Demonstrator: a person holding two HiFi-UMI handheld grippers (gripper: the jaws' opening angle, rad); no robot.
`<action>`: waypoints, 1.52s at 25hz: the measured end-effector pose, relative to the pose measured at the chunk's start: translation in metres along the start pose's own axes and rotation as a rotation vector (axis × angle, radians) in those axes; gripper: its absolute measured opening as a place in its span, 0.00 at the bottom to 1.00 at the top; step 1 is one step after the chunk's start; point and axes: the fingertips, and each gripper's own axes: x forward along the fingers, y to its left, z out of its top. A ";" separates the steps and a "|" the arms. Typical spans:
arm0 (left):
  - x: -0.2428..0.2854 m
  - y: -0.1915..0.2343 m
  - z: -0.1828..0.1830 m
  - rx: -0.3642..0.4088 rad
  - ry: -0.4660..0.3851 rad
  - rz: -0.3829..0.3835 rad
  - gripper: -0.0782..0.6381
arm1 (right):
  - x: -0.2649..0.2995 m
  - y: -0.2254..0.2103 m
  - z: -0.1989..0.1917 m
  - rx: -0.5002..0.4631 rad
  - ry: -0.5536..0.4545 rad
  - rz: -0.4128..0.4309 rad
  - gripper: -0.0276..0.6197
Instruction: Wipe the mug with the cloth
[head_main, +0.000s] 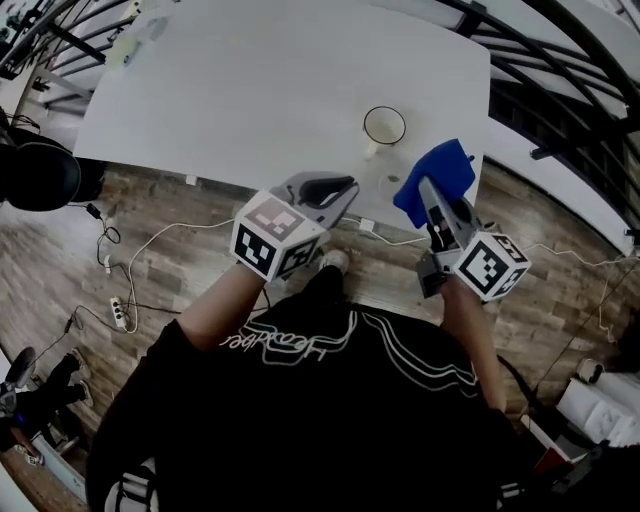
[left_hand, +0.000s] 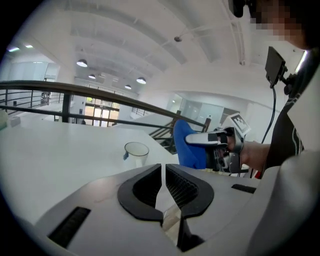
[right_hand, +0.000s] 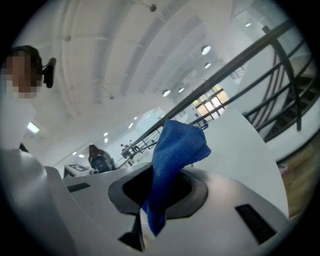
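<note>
Black-shirted person at the near edge holds two tools by a white surface (head_main: 250, 90). Right tool (head_main: 428, 190) is clamped on a soft blue cloth (head_main: 440, 172) that bunches loosely. Left tool (head_main: 338, 188) is closed and empty. Just beyond them the mug (head_main: 384, 128) stands upright, mouth up, long axis vertical, handle seemingly turned nearward. It is likely rigid, slick and breakable, and best steadied by its rim or handle.

A broad white rectangular worktop (head_main: 250, 90) with a plain matte top carries a white round mug with a dark rim (head_main: 383, 128), upright, open mouth up, near the right end and close to the near edge. Near the far left corner lies a small pale object (head_main: 135, 38), too blurred to identify. The two are well apart, with bare surface between them. Seen low from the left, the mug (left_hand: 136, 151) stands alone on the worktop (left_hand: 60, 155)
</note>
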 end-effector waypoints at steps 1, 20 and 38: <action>-0.011 -0.016 0.005 -0.001 -0.021 -0.003 0.15 | -0.016 0.017 0.003 -0.042 -0.010 0.027 0.12; -0.187 -0.297 0.042 0.093 -0.326 -0.077 0.12 | -0.271 0.221 -0.044 -0.369 -0.017 0.289 0.12; -0.185 -0.334 0.027 0.119 -0.307 -0.114 0.12 | -0.303 0.225 -0.065 -0.384 -0.027 0.245 0.12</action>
